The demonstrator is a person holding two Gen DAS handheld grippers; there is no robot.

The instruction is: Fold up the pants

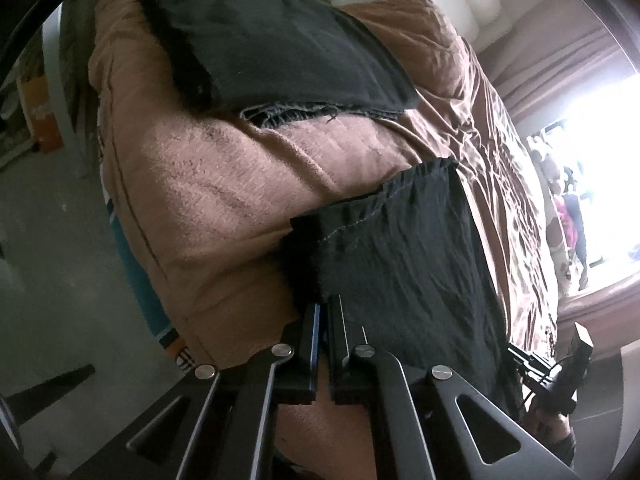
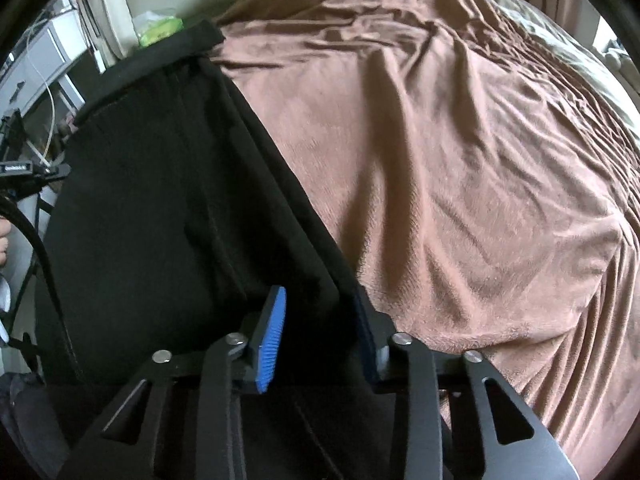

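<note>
the pants [image 2: 160, 200] run lengthwise away from both claws; left claw [image 1: 324, 308] pinches one corner, right claw [image 2: 320, 320], narrowing, straddles the opposite edge on the bed [image 2: 460, 160].

It was clearly someone's bedroom at home: a big bed under a rumpled brown fleece blanket [image 2: 460, 168], mauve curtains [image 1: 560, 76] by a bright window [image 1: 604, 160], and white drawers [image 2: 44, 64] alongside.
</note>
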